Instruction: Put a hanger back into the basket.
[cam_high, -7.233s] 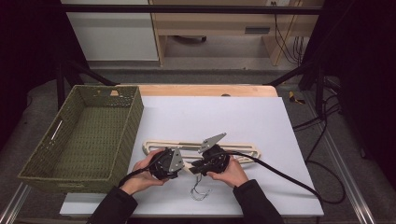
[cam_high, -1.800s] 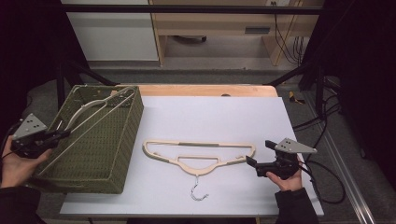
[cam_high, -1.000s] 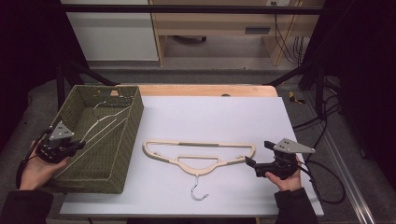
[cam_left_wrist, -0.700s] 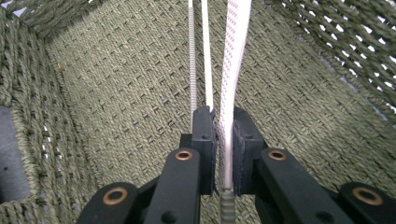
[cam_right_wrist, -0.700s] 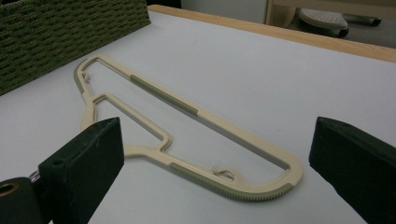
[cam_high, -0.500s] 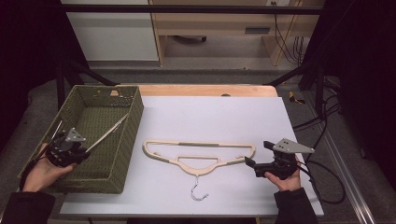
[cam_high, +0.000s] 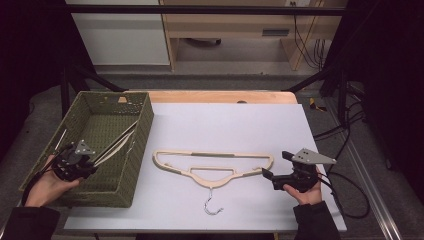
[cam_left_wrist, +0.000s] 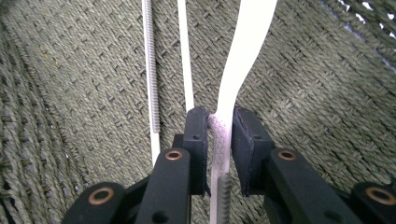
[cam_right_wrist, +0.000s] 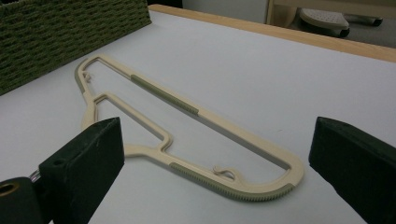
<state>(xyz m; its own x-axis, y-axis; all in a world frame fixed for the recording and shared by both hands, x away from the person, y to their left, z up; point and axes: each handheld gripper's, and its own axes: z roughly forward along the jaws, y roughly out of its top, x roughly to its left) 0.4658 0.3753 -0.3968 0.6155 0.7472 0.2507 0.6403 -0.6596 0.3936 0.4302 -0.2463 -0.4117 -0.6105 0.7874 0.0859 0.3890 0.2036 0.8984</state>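
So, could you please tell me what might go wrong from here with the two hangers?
1. The left claw has just been opening around the hanger in the basket. That hanger leans on the basket wall, so it may slide or snag the weave once freed.
2. The right claw is open and aimed at the hanger on the table. A low approach could push it away.

Basket hanger (cam_left_wrist: 243, 56) cut off above.
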